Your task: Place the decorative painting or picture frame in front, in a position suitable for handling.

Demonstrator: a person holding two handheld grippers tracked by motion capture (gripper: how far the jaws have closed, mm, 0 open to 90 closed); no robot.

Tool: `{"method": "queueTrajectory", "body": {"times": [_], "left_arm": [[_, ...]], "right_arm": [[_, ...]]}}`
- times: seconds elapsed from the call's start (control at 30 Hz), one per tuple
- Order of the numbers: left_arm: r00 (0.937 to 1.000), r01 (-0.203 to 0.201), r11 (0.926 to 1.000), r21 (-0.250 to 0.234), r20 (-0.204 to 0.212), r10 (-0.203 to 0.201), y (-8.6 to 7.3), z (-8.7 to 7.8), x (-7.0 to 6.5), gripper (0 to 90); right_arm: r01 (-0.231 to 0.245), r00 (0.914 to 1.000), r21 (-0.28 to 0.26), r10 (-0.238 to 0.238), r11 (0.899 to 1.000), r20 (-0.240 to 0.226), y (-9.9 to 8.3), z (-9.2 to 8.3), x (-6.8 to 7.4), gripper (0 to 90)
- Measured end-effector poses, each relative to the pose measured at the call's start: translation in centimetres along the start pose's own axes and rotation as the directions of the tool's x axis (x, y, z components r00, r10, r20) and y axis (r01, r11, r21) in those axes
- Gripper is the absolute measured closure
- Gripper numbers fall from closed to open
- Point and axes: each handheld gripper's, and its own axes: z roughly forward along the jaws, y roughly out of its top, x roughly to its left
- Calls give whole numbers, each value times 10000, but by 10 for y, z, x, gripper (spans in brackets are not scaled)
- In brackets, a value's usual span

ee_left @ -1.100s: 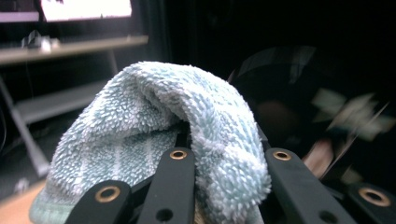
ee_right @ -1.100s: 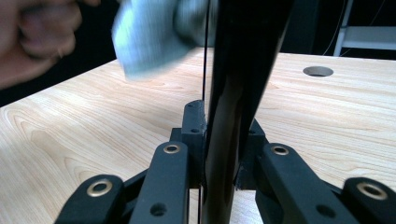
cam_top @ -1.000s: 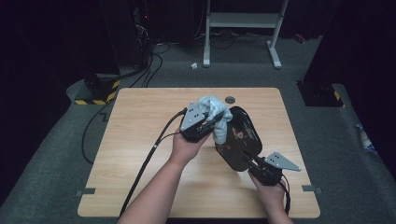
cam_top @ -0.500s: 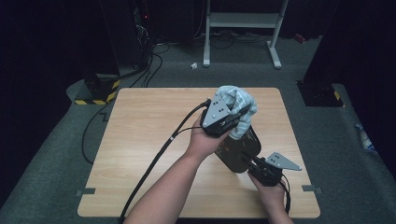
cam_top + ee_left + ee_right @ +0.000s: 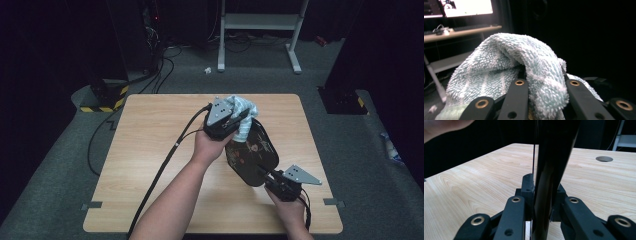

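Since approx. 1 s ago, left gripper (image 5: 239, 120) w/ fluffy pale-blue terry cloth (image 5: 241, 111) has swept from the near area to the far rim of the glossy black oval tray (image 5: 251, 152): wipe stroke near its end. Right gripper (image 5: 270, 180) holds tray tilted above the counter (image 5: 150, 150); fingers clamp its near edge. Left fingers pinch cloth.

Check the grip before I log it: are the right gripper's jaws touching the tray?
Touching. The right gripper view shows the right gripper with both jaws pressed against the thin edge of the black tray, no gap either side.
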Motion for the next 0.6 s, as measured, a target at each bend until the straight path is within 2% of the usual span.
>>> {"method": "queueTrajectory", "body": {"times": [0.1, 0.27, 0.4, 0.6], "left_arm": [[9998, 132, 9991, 413, -132, -126, -13, 1, 9, 797], [9984, 533, 9934, 1012, -218, -514, -41, 3, 20, 797], [9941, 1028, 9878, 1171, -475, -978, -62, 1, 29, 798], [9888, 1373, 9781, 1565, -794, -1261, -83, 0, 39, 800]], "right_arm": [[3, 10000, -7, -3, 10000, -5, 0, 0, 0, 784], [25, 10000, 12, -25, 10000, 4, -1, -1, 0, 784], [32, 10000, -9, -32, 10000, 13, -1, 0, 0, 784], [29, 10000, -22, -29, 10000, 47, -1, 0, 1, 784]]}}
